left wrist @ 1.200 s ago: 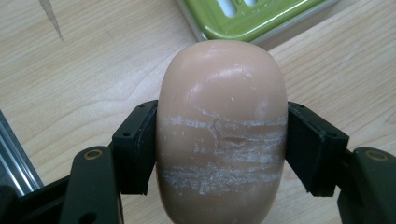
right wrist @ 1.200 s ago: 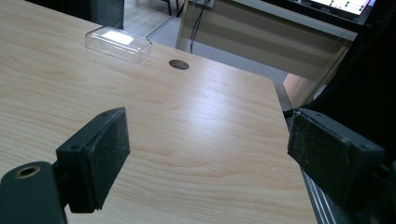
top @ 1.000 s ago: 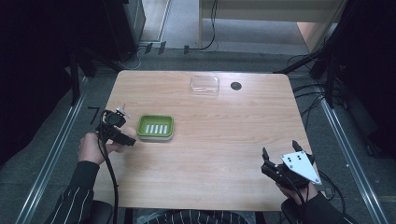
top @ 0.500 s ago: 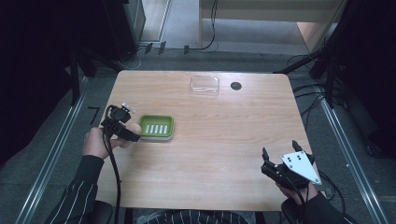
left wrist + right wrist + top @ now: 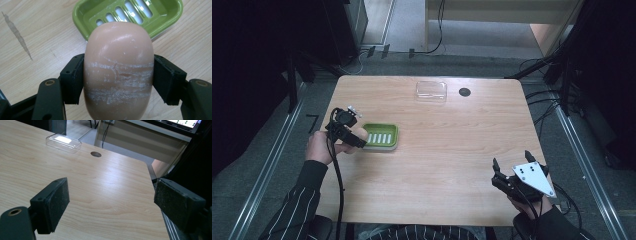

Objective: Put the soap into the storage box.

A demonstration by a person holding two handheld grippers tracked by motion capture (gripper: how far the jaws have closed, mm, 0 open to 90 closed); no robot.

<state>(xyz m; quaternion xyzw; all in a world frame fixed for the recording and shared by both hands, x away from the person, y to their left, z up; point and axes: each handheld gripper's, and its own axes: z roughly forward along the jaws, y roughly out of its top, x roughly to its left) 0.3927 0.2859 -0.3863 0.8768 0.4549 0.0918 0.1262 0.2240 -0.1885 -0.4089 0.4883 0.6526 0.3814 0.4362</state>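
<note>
A peach-coloured bar of soap [image 5: 118,70], scuffed with white streaks, sits between the black pads of my left gripper [image 5: 117,77], which is shut on it. The soap hangs just short of the near left rim of a green slotted soap dish [image 5: 130,15]. From above, the left gripper [image 5: 354,136] hovers at the left end of the green dish [image 5: 382,136] with the soap [image 5: 360,132] peeking out. My right gripper [image 5: 513,167] rests near the table's front right corner, its jaws wide apart with nothing between them [image 5: 111,205].
A clear plastic lid [image 5: 431,91] lies at the back of the wooden table [image 5: 452,150], beside a round cable hole [image 5: 464,92]. In the right gripper view the lid [image 5: 63,143] and the hole [image 5: 96,154] lie far ahead; the table's right edge [image 5: 160,220] is close.
My left gripper, still gripping the soap, has shifted right and a little away, closer to the dish's left end. The right gripper has stayed put.
</note>
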